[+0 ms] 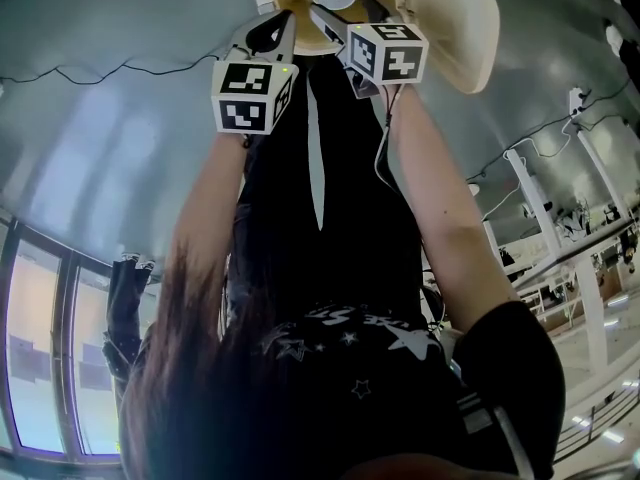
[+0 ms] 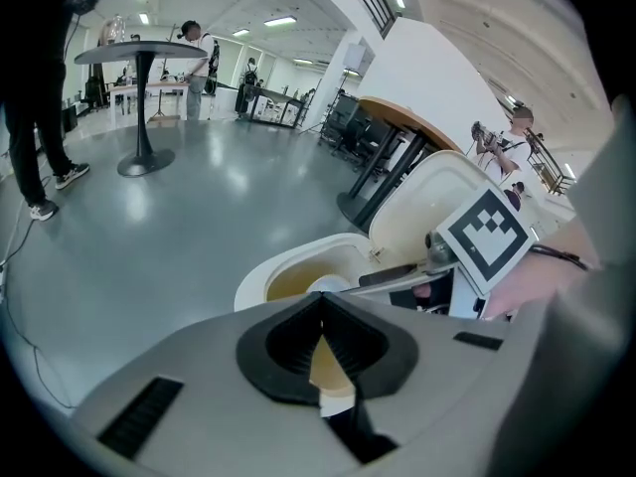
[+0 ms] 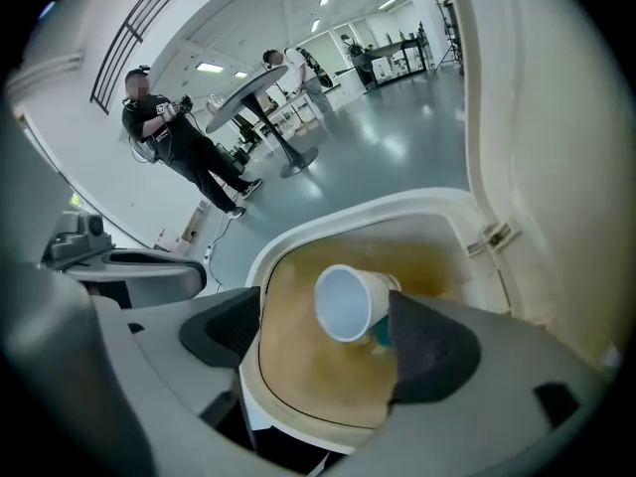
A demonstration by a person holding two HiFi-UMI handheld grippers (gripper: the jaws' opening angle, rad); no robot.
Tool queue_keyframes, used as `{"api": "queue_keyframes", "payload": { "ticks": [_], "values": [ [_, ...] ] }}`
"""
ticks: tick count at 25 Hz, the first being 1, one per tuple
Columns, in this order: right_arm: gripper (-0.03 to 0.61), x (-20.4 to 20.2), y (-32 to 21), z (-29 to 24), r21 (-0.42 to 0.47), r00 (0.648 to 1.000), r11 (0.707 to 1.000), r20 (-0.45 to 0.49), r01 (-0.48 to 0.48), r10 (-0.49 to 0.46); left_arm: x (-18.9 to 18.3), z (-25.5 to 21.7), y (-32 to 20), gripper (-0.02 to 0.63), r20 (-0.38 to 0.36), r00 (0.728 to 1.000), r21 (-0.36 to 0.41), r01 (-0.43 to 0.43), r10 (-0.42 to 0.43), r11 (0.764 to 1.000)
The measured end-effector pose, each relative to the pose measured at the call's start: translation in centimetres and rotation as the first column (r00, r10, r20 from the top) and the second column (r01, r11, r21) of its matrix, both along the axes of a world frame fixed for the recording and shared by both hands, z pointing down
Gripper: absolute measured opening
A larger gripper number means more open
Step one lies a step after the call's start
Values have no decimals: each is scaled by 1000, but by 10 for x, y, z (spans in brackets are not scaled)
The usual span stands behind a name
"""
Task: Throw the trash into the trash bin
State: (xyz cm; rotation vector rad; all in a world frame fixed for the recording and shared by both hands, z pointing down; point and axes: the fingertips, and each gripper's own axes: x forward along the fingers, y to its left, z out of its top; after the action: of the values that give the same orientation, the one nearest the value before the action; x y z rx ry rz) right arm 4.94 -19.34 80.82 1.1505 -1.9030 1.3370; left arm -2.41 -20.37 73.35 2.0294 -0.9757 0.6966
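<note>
My right gripper [image 3: 326, 314] has its jaws wide over the bin [image 3: 298, 238], the cup [image 3: 348, 303] unclamped between them with its mouth facing me; left gripper [image 2: 320, 311] closed.

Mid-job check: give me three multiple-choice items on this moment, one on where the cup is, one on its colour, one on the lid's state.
1. Where is the cup?
A. beside the bin
B. over the bin's mouth, between the right gripper's jaws
C. under the bin

2. What colour is the cup?
A. white
B. red
C. black

3. How is the bin's lid?
A. shut
B. raised open
C. lying on the floor

Answers:
1 B: the right gripper view shows the cup above the bin's tan inside, between the spread jaws.
2 A: its inside and its wall both show white.
3 B: the lid stands up behind the mouth, and the inside is open to view.
</note>
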Motion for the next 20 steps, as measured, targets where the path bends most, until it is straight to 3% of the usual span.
{"api": "queue_keyframes", "payload": {
  "ticks": [15, 20],
  "values": [
    [390, -7, 5, -47, -9, 998, 998, -10, -69, 69, -10, -43, 8, 11, -21, 997, 35, -77, 78, 996],
    [388, -11, 5, -78, -23, 993, 993, 32, -113, 114, -10, -70, 5, 11, -31, 996, 60, -84, 86, 995]
  ]
}}
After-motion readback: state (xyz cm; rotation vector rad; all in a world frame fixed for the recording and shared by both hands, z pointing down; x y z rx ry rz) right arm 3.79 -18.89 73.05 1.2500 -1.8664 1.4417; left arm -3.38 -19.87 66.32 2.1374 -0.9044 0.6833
